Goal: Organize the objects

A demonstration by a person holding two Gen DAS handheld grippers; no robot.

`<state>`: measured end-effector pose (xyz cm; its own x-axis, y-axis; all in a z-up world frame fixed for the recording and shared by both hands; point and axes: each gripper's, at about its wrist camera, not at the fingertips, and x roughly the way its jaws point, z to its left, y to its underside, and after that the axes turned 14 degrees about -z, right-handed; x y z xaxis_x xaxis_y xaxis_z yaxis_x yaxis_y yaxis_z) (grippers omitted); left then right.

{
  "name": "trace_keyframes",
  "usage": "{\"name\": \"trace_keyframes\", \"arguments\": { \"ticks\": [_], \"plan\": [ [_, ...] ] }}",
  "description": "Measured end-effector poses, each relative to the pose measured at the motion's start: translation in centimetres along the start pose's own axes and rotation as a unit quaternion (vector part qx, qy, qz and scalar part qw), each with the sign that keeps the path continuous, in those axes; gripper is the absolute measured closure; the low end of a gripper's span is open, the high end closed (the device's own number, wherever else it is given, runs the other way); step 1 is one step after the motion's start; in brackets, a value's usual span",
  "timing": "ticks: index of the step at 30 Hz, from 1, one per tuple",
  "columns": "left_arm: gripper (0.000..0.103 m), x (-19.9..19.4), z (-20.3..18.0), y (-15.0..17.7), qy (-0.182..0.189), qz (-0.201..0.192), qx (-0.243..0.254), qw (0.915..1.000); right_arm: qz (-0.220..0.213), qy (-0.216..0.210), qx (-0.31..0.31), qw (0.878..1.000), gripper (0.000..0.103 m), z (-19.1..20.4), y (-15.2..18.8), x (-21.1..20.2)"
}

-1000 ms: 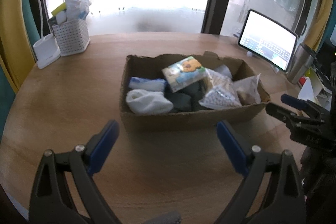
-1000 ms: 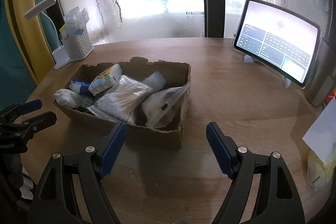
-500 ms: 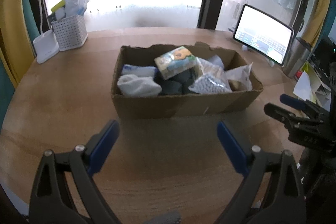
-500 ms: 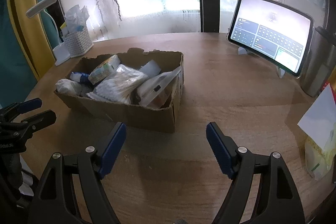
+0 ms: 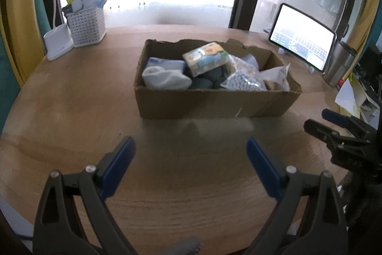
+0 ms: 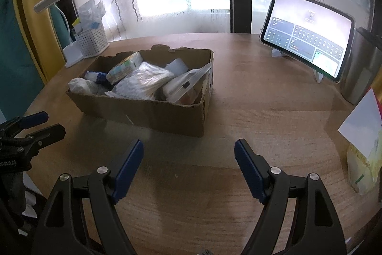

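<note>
A torn cardboard box stands mid-table, also in the right wrist view. It holds a white rolled cloth, a colourful carton, a bag of cotton swabs, a bag of beads and clear bags. My left gripper is open and empty, in front of the box. My right gripper is open and empty, near the box's right front corner. Each gripper shows in the other's view, the right one and the left one.
A round wooden table. A white basket of items and a white lamp stand back left. A tablet on a stand and a steel tumbler stand at the right. Papers and a bag lie at the right edge.
Both grippers have drawn back from the box, which now looks smaller and farther off. Both stay open and empty.
</note>
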<state>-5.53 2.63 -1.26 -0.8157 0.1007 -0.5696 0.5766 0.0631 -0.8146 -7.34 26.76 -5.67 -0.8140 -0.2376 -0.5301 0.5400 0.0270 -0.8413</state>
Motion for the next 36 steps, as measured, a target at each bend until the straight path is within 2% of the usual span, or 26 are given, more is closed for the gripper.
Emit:
{"name": "trace_keyframes", "arguments": {
  "ticks": [13,36],
  "plan": [
    [0.007,-0.1,0.9,1.3,0.0,0.006,-0.006,1.0,0.01,0.001,-0.013,1.0,0.022,1.7,1.1,-0.3],
    [0.007,-0.7,1.4,1.3,0.0,-0.001,-0.004,1.0,0.008,0.023,-0.002,1.0,0.021,1.6,1.3,-0.6]
  ]
}}
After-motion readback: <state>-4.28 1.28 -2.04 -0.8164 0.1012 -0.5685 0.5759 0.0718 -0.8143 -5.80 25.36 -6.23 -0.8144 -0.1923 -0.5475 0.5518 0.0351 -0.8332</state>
